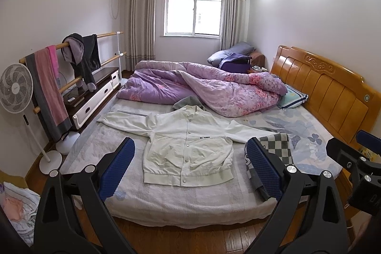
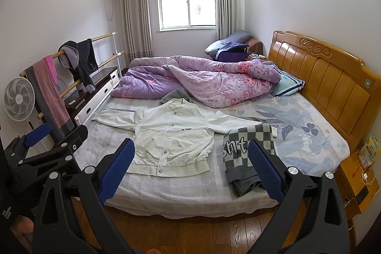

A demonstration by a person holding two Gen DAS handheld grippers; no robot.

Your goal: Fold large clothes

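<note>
A white snap-button jacket (image 1: 190, 142) lies flat on the bed, front up, sleeves spread to both sides; it also shows in the right wrist view (image 2: 171, 137). A folded grey-and-white checkered garment (image 2: 247, 154) lies to its right, over the jacket's right cuff, and shows in the left wrist view (image 1: 276, 146). My left gripper (image 1: 190, 173) is open and empty, held back from the bed's near edge. My right gripper (image 2: 190, 173) is open and empty, also back from the edge. Each gripper shows at the edge of the other's view.
A crumpled purple quilt (image 1: 207, 87) fills the far half of the bed. A wooden headboard (image 1: 328, 89) stands at the right. A clothes rail (image 1: 71, 63), a white fan (image 1: 14, 92) and a low cabinet (image 1: 95, 97) line the left wall. A yellow bedside stand (image 2: 359, 175) is at the right.
</note>
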